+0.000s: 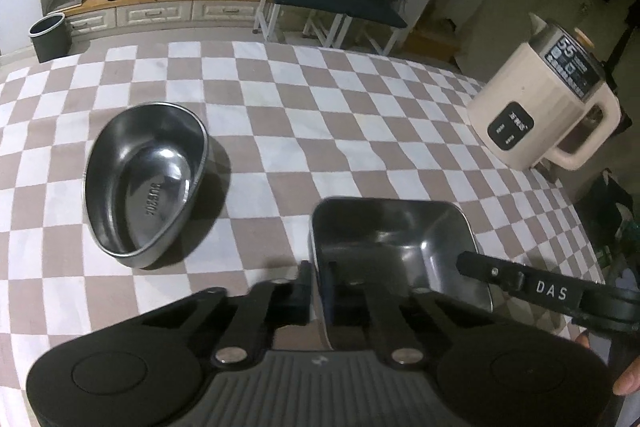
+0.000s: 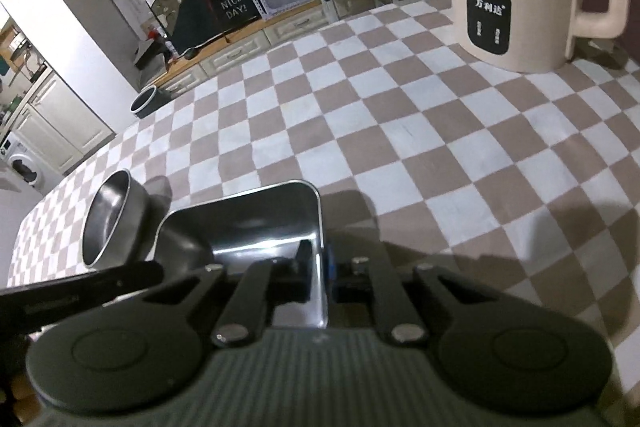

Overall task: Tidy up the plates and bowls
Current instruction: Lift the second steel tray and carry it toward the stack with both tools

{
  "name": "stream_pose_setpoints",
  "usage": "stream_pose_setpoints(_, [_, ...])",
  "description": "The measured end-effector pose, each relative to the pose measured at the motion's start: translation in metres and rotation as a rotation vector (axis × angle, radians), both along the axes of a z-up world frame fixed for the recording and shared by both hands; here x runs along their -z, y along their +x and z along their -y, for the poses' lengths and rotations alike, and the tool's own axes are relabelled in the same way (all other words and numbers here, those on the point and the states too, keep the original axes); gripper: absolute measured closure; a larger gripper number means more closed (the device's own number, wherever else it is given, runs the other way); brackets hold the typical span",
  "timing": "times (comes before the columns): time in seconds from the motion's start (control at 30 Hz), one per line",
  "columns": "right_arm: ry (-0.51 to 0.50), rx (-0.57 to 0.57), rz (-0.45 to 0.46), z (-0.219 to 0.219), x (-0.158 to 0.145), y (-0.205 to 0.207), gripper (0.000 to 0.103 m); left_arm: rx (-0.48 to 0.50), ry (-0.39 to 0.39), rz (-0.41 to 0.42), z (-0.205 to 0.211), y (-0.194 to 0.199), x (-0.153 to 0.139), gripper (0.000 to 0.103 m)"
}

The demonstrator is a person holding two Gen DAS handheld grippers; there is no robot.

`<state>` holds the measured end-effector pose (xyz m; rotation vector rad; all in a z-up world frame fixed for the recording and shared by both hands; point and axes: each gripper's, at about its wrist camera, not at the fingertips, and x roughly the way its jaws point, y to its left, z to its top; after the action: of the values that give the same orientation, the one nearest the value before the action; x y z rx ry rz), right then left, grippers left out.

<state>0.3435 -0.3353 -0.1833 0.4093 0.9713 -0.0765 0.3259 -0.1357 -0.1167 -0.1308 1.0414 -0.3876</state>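
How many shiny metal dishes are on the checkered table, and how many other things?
Metal dishes: 2, the oval steel bowl and the rectangular steel tray
Beige electric kettles: 1
Total: 3

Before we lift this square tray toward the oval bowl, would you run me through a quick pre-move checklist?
1. Left gripper clamped on the square tray wall: ok.
2. Right gripper clamped on the opposite wall: ok.
3. Tray empty: ok.
4. Oval bowl upright, empty, apart from the tray: ok.
5. Checkered cloth between tray and bowl free of obstacles: ok.
6. Kettle out of the path: ok, it stands on the far side, away from the bowl.
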Motion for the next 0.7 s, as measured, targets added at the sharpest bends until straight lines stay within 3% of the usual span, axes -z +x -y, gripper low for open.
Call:
stream_pose_setpoints(0.17, [-0.001, -0.023, 0.01, -0.001, -0.006, -0.004, 0.099, -0.018, 0.001, 0.033, -0.001, -0.003, -0.01, 0.1])
stream_pose_setpoints(0.3, [-0.015, -0.039, 0.073, 0.001, -0.028, -0.019, 0.099, -0.014, -0.015, 0.094, 0.002, -0.017, -0.039, 0.1])
stream_pose_setpoints(0.7, [-0.018, -0.038, 0.275, 0.034, -0.104, -0.119, 0.099, 0.033, -0.078, 0.241, 0.034, -0.119, -0.116, 0.1])
